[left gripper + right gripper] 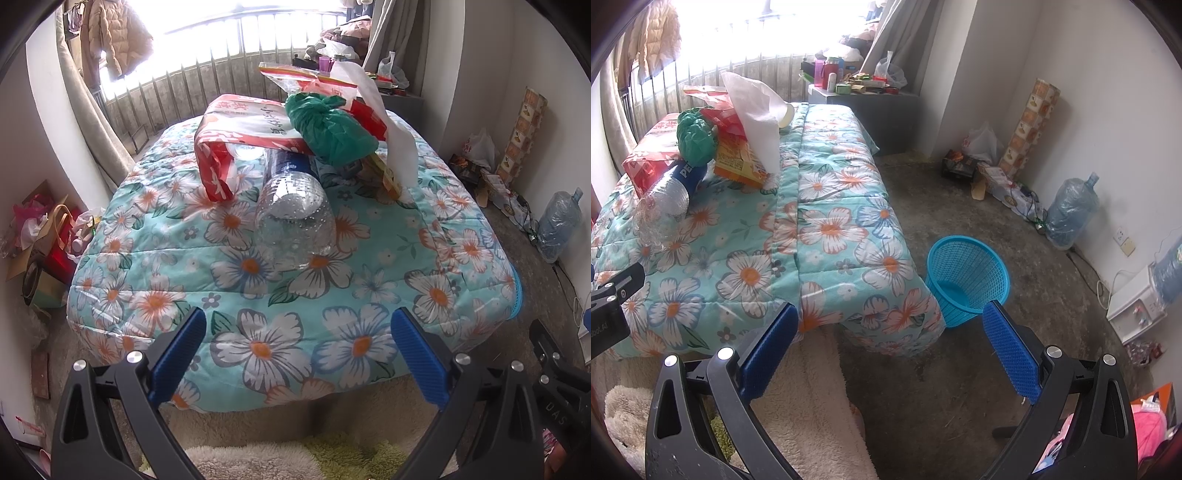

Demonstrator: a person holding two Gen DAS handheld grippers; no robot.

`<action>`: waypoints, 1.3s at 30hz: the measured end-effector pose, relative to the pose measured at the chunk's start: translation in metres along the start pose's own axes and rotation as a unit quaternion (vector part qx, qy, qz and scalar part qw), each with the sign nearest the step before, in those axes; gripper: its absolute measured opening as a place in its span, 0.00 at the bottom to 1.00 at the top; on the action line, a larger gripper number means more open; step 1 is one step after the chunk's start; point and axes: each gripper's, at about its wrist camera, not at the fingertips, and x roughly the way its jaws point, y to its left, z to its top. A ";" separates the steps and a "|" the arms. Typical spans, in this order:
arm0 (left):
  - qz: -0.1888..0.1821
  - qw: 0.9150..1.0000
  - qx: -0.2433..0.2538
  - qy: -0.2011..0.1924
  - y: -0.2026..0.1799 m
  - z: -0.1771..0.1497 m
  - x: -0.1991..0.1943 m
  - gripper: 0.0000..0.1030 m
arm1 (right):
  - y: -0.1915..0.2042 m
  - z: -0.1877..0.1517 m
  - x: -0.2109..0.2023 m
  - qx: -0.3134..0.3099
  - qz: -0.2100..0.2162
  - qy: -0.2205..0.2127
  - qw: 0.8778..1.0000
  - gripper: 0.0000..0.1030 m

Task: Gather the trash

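My left tongs (298, 347) are spread wide with nothing between the blue pads (177, 356). My right tongs (890, 347) gape just as wide and hold nothing, side by side with the left.

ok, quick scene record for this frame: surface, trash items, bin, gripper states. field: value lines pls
surface: floral quilt over a bed
trash pile: clear plastic bottle lying on its side, green knotted bag on top of a red-and-white package, white tissue draped over the heap, orange box
bin: blue mesh basket on the floor at the corner of the bed, looks empty
left gripper: open, holding nothing, facing the pile
right gripper: open, holding nothing, short of the bed
progress: nothing binned yet
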 end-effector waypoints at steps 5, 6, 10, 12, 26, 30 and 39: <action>0.003 1.000 0.002 0.007 0.000 0.000 0.004 0.95 | 0.001 -0.002 0.000 -0.001 -0.002 0.002 1.000 0.93; 0.003 1.000 0.004 0.008 0.000 0.000 0.005 0.95 | 0.002 -0.002 0.001 -0.001 -0.003 0.004 1.000 0.93; 0.003 1.000 0.007 0.012 -0.001 0.002 0.011 0.95 | 0.004 -0.001 0.014 0.005 -0.002 0.014 1.000 0.93; 0.002 1.000 0.007 0.014 0.000 0.004 0.015 0.95 | 0.004 0.001 0.018 0.009 -0.001 0.016 1.000 0.93; -0.024 0.999 0.011 -0.035 0.044 0.063 0.025 0.95 | -0.001 0.040 0.039 0.070 0.078 -0.030 0.994 0.93; -0.114 0.989 0.007 -0.092 0.063 0.087 0.013 0.95 | 0.004 0.060 0.040 0.082 0.094 -0.053 0.991 0.93; -0.221 0.963 -0.070 -0.136 0.094 0.162 0.015 0.95 | 0.017 0.107 0.036 0.086 0.153 -0.104 0.979 0.92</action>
